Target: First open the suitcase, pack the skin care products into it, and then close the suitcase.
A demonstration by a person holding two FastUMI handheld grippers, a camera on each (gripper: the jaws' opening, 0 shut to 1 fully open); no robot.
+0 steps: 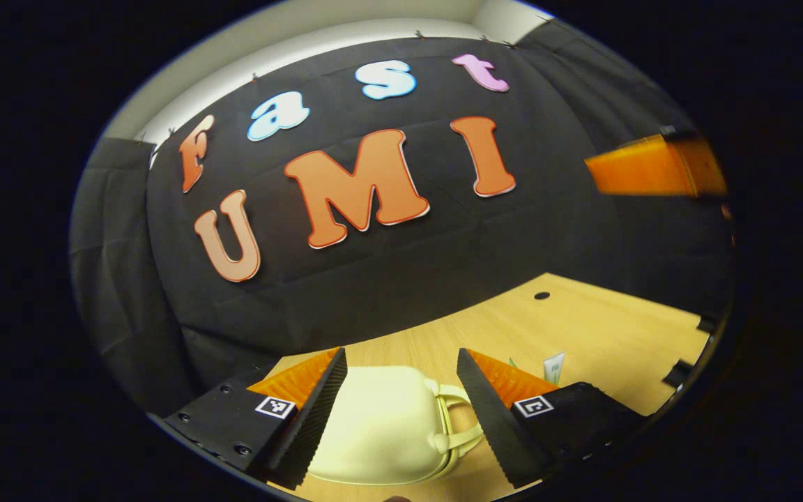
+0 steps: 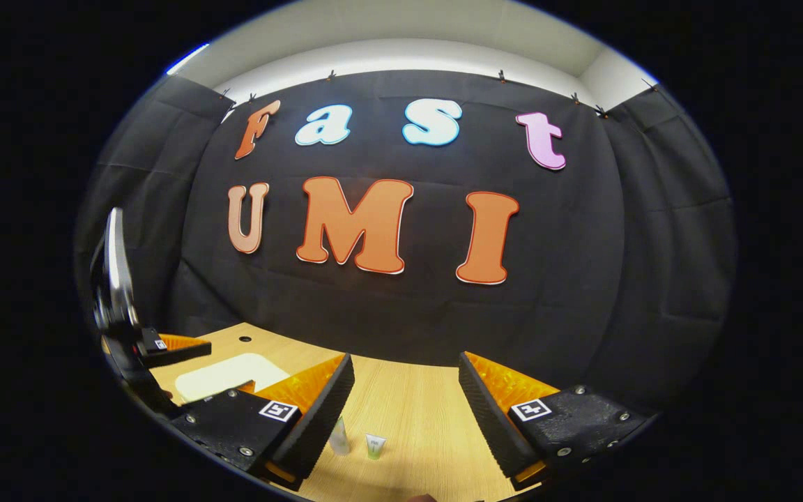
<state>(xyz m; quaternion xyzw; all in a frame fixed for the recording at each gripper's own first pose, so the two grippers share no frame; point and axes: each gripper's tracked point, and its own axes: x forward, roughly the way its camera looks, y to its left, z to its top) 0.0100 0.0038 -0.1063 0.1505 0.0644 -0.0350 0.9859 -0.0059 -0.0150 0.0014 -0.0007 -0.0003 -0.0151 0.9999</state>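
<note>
No readable text or numbers. Square black-and-white marker tags sit on the left gripper point(image 1: 401, 418) and right gripper point(image 2: 405, 415) finger mounts; tube point(image 2: 374, 445) print too small to read.

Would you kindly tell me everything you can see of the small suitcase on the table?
The suitcase is small, cream-coloured and rounded, with a smooth shell that looks like hard plastic. A looped handle of the same colour sticks out on one side. It lies flat and closed on the wooden table, framed between the open left gripper's fingers, which hover above it. It also shows in the right gripper view.
</note>
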